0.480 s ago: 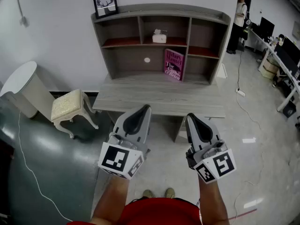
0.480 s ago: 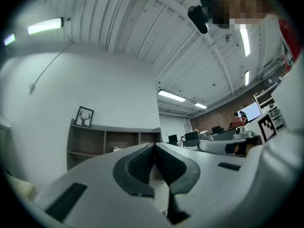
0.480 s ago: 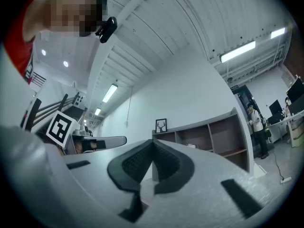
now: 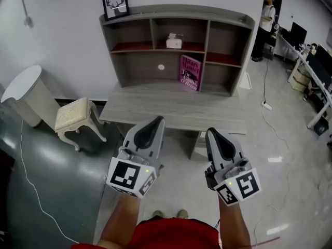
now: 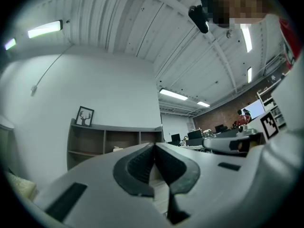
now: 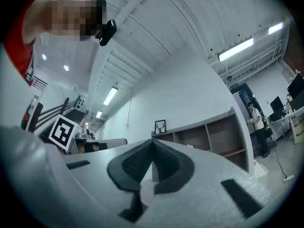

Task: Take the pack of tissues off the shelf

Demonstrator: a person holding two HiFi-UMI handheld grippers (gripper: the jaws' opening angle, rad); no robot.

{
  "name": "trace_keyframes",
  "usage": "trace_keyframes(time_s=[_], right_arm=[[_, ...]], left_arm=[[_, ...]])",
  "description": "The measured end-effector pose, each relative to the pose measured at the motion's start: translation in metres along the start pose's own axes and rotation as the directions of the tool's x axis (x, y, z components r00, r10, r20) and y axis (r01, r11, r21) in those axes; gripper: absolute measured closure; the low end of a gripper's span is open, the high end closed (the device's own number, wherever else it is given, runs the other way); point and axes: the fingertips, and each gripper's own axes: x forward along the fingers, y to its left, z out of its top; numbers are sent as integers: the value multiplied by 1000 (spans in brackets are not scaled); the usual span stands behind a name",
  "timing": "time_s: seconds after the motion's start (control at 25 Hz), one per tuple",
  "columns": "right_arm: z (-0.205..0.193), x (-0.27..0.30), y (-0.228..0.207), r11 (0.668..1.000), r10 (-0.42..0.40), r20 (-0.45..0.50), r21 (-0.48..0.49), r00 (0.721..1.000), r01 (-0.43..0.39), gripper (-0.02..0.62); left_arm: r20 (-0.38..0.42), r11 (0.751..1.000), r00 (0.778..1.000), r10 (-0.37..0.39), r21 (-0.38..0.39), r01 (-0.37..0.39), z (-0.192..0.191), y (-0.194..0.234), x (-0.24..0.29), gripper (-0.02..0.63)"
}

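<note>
A white pack of tissues (image 4: pixel 174 41) sits in the upper middle compartment of the grey shelf unit (image 4: pixel 179 14) on the desk (image 4: pixel 171 110). It shows small in the left gripper view, tissue pack (image 5: pixel 117 149), and in the right gripper view, tissue pack (image 6: pixel 191 146). My left gripper (image 4: pixel 156 122) and right gripper (image 4: pixel 211 133) are held side by side well short of the desk, both pointing toward the shelf. Both are shut with nothing between the pads, left gripper (image 5: pixel 154 147), right gripper (image 6: pixel 153 143).
A magenta book (image 4: pixel 190 72) leans in the lower shelf bay. A framed deer picture (image 4: pixel 115 3) stands on the shelf top. A cream stool (image 4: pixel 75 118) and a round white table (image 4: pixel 23 90) are at left. Office desks and a person (image 4: pixel 266 19) are at right.
The view has shifted slightly; the desk and shelf sit a little lower-left in frame, and both grippers hold about the same pose, still shut.
</note>
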Motion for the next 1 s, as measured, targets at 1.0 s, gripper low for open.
trace_keyframes(time_s=[1.0], right_arm=[[-32,74,-115,997,68,-23,-23,997,-68,591]], left_arm=[[21,994,994,106,14,-106,-32,43,128,595]])
